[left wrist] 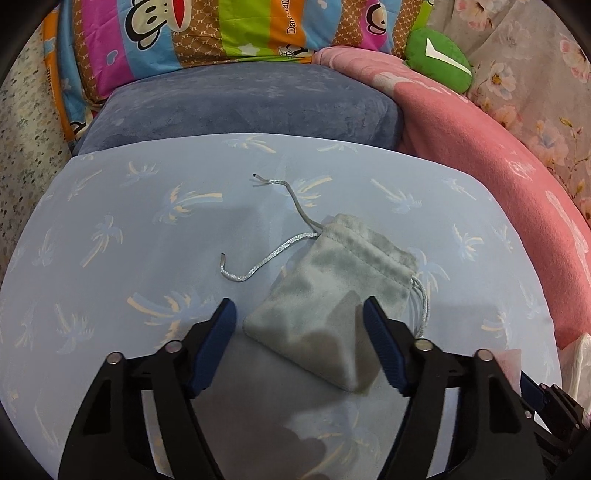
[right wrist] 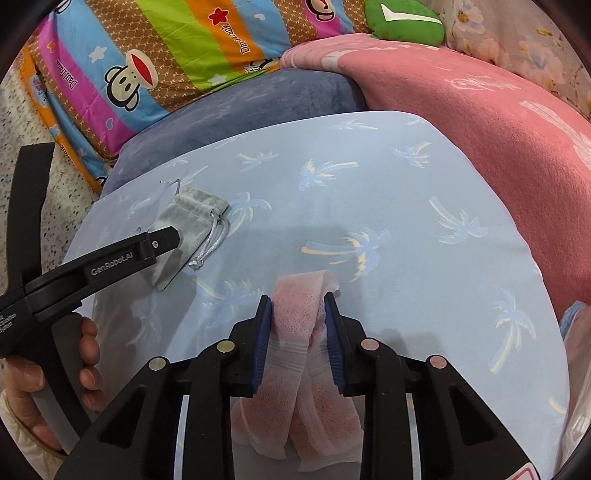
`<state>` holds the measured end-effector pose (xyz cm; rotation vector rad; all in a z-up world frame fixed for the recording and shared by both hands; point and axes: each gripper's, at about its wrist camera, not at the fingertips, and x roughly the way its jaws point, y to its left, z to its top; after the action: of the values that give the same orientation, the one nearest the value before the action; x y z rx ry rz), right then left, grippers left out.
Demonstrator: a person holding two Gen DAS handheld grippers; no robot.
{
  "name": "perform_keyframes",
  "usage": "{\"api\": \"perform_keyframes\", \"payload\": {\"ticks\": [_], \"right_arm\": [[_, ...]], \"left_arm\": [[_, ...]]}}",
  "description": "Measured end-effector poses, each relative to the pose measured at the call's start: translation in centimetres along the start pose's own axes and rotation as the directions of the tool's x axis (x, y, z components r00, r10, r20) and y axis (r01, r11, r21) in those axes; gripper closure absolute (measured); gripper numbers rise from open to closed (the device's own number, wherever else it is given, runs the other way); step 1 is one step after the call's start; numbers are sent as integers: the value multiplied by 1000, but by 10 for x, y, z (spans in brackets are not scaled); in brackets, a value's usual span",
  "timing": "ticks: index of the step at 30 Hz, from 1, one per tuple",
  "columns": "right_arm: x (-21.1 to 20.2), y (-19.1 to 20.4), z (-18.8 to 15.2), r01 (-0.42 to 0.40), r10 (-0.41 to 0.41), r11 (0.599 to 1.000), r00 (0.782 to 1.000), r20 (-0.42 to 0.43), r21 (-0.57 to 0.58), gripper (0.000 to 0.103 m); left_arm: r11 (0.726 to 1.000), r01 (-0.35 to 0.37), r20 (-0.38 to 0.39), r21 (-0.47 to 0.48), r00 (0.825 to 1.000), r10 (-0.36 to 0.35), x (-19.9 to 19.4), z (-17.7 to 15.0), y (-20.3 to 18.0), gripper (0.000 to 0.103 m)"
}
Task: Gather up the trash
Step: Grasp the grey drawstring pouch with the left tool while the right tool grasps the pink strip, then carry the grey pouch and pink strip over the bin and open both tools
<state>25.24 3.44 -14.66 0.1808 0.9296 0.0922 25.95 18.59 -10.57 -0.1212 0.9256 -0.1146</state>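
Observation:
A grey velvet drawstring pouch lies on the light blue palm-print surface, its silver cord trailing to the left. My left gripper is open, its blue-padded jaws on either side of the pouch's near end. The pouch also shows in the right wrist view, with the left gripper over it. My right gripper is shut on a pink-and-white mesh wrapper, which hangs down between the jaws.
A blue-grey cushion sits behind the surface, with a colourful cartoon-monkey quilt beyond it. A pink blanket lies to the right, with a green plush at the back. A white plastic bag shows at the right edge.

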Motion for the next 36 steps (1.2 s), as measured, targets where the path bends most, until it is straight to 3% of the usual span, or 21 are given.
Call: {"api": "perform_keyframes", "payload": {"ticks": [3,4,5,8,18,36], "right_arm": [[-2,-1,-3,-11,11,1000,1000,-1,8,78],[-2,0,-4,-14,14,1000,1000,-3,9,79],[-3,0,-5,-17,17,1000,1000,-5,9,79],[-9,1,-11,-26,26,1000,1000,-14,9,80],[-44,-7,-40,-64,65,997,997,-32,48,85],[-163,-47,-65,-46,36,996,992,123,82,85]], "left_arm": [[1000,-11,-3,21,1000,11,-1,-1,-5,58],[1000,-12,-4,25,1000,12,-1,-1,-5,68],[1000,-6,-8,28,1000,6,-2,-2,-5,79],[999,39,-34,24,999,-38,-6,-7,-7,95],[993,107,-55,54,993,-104,-41,-38,-38,97],[962,218,37,163,973,-227,-133,-68,-112,97]]}}
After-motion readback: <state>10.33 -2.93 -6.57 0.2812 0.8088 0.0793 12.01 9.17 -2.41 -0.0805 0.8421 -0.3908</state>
